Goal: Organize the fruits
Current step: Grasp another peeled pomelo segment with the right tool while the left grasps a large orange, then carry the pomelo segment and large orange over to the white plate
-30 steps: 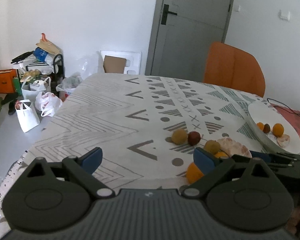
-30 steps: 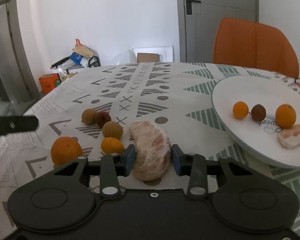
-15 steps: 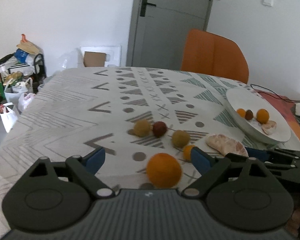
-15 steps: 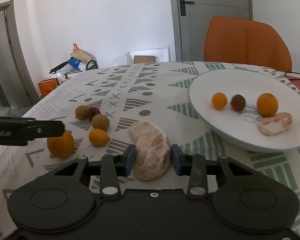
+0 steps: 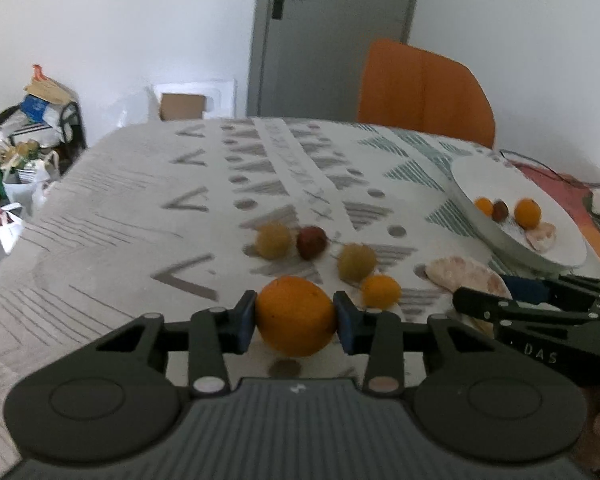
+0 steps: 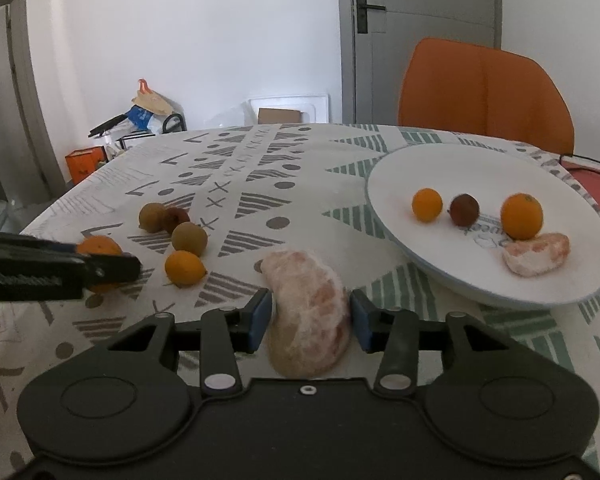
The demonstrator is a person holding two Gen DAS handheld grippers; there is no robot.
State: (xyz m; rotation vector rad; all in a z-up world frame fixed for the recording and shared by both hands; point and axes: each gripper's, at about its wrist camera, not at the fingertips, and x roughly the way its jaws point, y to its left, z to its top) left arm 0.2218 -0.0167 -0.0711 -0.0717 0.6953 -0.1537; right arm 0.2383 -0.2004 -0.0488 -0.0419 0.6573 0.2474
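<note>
My left gripper (image 5: 295, 320) is shut on a large orange (image 5: 295, 314), low over the patterned tablecloth. My right gripper (image 6: 310, 320) is shut on a peeled pomelo wedge (image 6: 310, 312); the wedge also shows in the left wrist view (image 5: 464, 274). A small orange (image 6: 185, 267), two brown fruits (image 6: 189, 238) and a red fruit (image 6: 176, 218) lie loose on the cloth. The white plate (image 6: 460, 168) at the right holds two oranges (image 6: 522, 216), a dark red fruit (image 6: 464, 210) and a pomelo piece (image 6: 538, 254).
An orange chair (image 6: 484, 88) stands behind the table by the grey door (image 6: 420, 40). Bags and clutter (image 5: 24, 148) sit on the floor at the far left. A red mat with cables (image 5: 560, 184) lies right of the plate.
My left gripper has swung right onto the large orange and closed on it. My right gripper keeps the pomelo wedge and has moved toward the plate.
</note>
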